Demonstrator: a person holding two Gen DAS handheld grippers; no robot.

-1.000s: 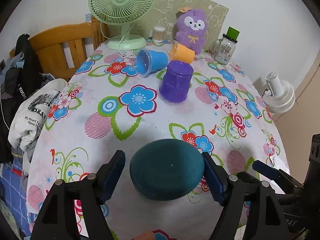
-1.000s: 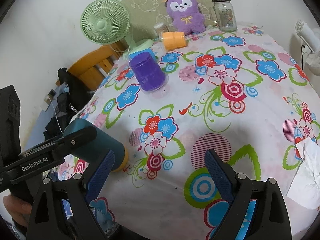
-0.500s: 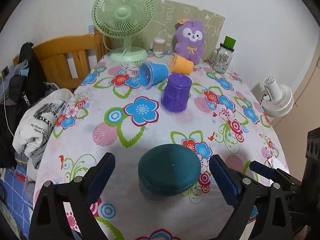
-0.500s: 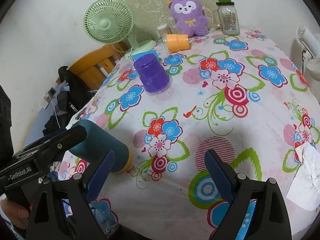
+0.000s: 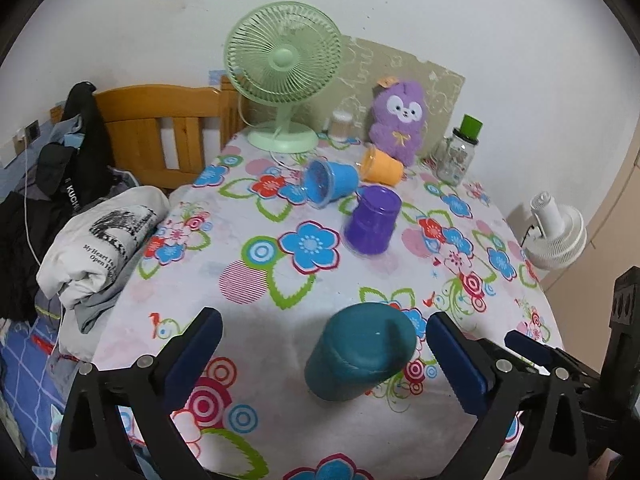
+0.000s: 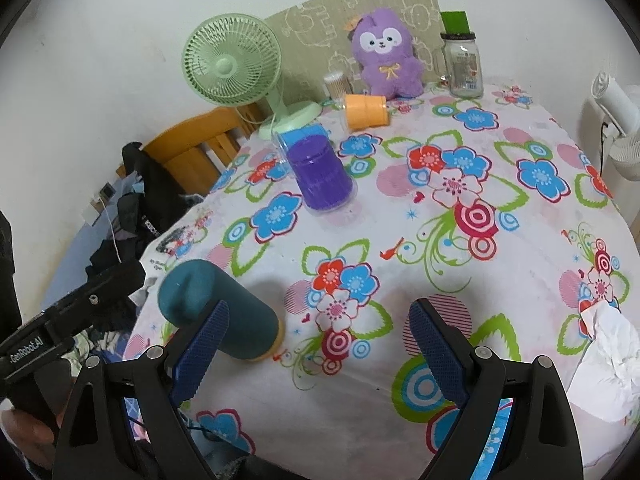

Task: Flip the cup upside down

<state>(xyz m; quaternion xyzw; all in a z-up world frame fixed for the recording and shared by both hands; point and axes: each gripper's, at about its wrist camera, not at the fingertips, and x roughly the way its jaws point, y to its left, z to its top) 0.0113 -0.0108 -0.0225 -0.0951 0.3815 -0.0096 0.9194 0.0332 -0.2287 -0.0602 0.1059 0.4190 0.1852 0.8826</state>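
Teal cup [image 5: 360, 350] sits upside down on the floral tablecloth [image 5: 280, 312], right between the left gripper [image 5: 323, 354] fingers but not touched, jaws spread wide. Right gripper [image 6: 318, 346] is released too, holding nothing. Purple cup [image 5: 374, 220] is inverted at 12 o'clock.

The upturned purple plastic cup [image 5: 373, 220] stands mid-table on the flowered tablecloth [image 5: 256, 276]; behind it the blue plastic cup [image 5: 329, 180] lies on its side; right of that lies the orange plastic cup [image 5: 382, 166]; nearer than the purple cup stands the inverted teal cup [image 5: 358, 357]; behind all stands the pale green desk fan [image 5: 283, 68].
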